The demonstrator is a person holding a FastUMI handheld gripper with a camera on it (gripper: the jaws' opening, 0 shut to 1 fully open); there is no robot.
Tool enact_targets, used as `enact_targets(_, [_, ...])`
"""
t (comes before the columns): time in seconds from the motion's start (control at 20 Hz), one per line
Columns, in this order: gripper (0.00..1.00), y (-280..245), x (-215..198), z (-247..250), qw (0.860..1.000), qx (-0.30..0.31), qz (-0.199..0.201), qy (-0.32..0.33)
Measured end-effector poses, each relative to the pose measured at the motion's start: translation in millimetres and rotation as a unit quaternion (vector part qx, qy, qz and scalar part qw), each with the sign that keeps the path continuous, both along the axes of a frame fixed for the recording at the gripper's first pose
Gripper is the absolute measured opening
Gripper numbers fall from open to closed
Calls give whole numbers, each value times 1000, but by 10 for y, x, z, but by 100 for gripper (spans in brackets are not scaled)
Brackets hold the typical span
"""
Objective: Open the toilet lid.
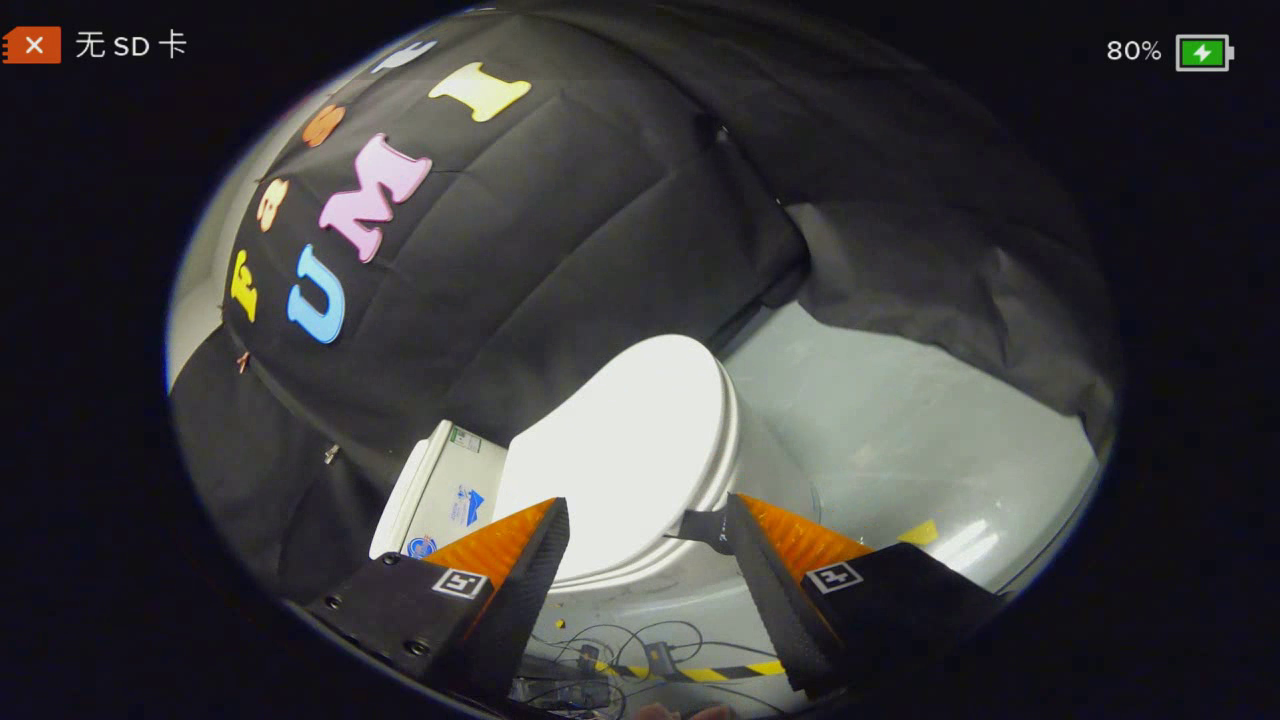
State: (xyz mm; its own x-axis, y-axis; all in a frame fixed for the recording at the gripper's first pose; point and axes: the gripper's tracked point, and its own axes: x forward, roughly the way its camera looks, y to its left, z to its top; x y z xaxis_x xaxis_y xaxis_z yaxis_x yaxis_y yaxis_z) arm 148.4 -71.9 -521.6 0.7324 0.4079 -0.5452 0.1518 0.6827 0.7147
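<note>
A white toilet stands against the black cloth wall, and the whole view of it is rolled to one side. Its glossy white lid (630, 430) lies down flat on the seat and shines brightly under the light. The tank (440, 490), which has small stickers on it, is beside the lid, just beyond the left finger. My gripper (648, 505) is open with nothing held. Its two fingers are spread wide, their tips close over the near rim of the lid, and the lid shows in the gap between them. I cannot tell whether the tips touch it.
Grey floor (900, 420) spreads beyond the right finger, with a small yellow mark (920, 532) on it. Loose dark cables (600, 660) and a strip of yellow-and-black tape (700, 673) lie on the floor below the fingers. Black cloth (600, 230) hangs behind the toilet.
</note>
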Motion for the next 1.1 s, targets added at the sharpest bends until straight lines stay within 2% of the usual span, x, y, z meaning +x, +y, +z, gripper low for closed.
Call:
enact_targets(0.25, [99, -50, -18, -545, 996, 38, -19, 77])
enact_targets(0.45, [96, -21, 28, -671, 991, 92, -31, 97])
enact_targets(0.5, [80, 32, 35, -682, 989, 108, -31, 101])
enact_targets(0.55, [76, 82, 28, -724, 988, 104, -30, 109])
enact_targets(0.6, [55, 77, 60, -793, 989, 89, -36, 110])
enact_targets(0.8, [11, 40, 143, -696, 986, 111, -72, 101])
enact_targets(0.95, [11, 55, 79, -665, 992, 53, -67, 92])
enact_targets(1.1, [11, 43, 130, -399, 993, 18, -78, 86])
